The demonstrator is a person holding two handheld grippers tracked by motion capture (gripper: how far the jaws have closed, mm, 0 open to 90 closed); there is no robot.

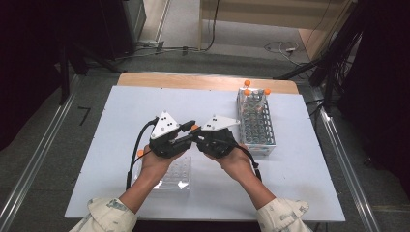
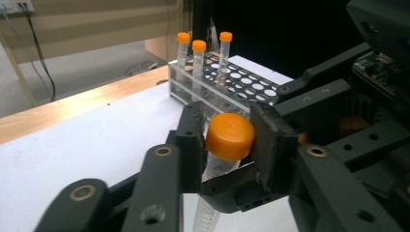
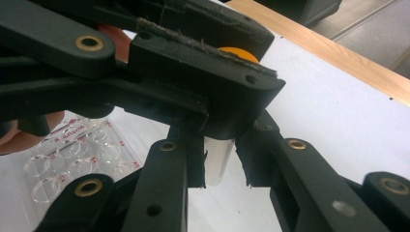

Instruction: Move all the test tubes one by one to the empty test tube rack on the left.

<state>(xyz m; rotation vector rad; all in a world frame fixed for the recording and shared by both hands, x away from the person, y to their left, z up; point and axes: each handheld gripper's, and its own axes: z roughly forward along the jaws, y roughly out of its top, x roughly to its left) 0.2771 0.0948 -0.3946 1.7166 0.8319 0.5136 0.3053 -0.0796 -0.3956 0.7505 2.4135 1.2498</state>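
Mid-table, my right gripper (image 3: 220, 166) clamps the tube (image 3: 217, 162) by its clear body; my left gripper (image 2: 227, 140) pinches its orange cap (image 2: 230, 136). I judge it light, stiff, slick plastic: grip cap for twisting. The rack (image 1: 256, 123) stands toward the far right corner.

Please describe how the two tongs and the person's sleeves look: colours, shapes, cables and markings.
Both the left tongs and the right tongs are black, with jointed bars and brass-coloured pivot rings. Each carries a grey triangular plate with dark dots on top. A black cable trails from each. The sleeves are pale cream with a faint pattern.
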